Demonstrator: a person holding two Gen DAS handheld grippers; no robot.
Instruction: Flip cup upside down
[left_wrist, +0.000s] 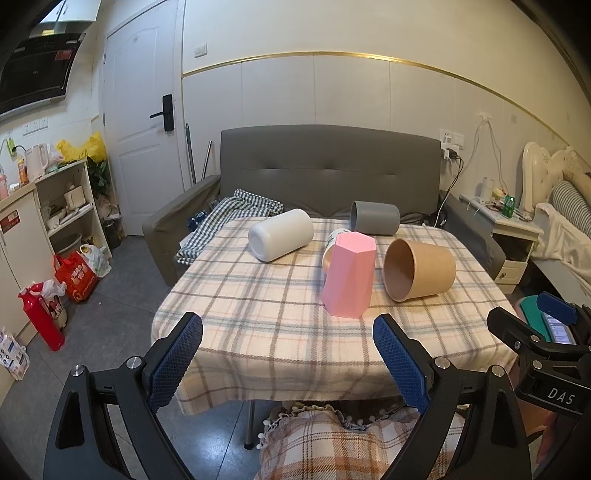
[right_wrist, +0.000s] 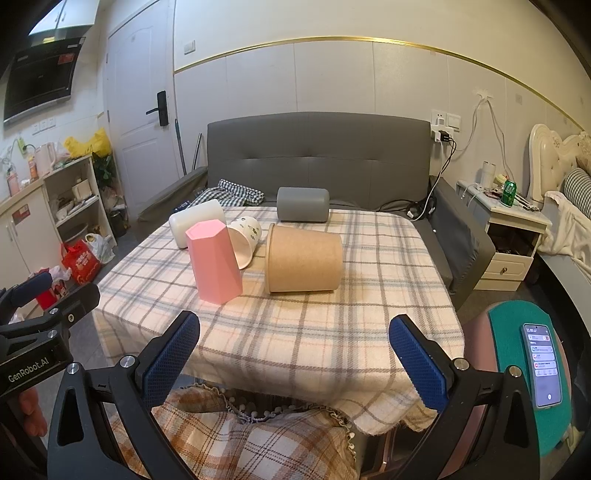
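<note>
My left claw (left_wrist: 288, 354) and right claw (right_wrist: 294, 354) were both wide and empty at the near edge of the worktop (right_wrist: 332, 332), and the brown paper cup (right_wrist: 303, 259), lying on its side near the middle, looked light and easily crushed, so I judged a gentle hold across its wall best.

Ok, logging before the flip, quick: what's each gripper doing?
Left gripper: open, holding nothing, short of the cups.
Right gripper: open, holding nothing, short of the cups.
</note>
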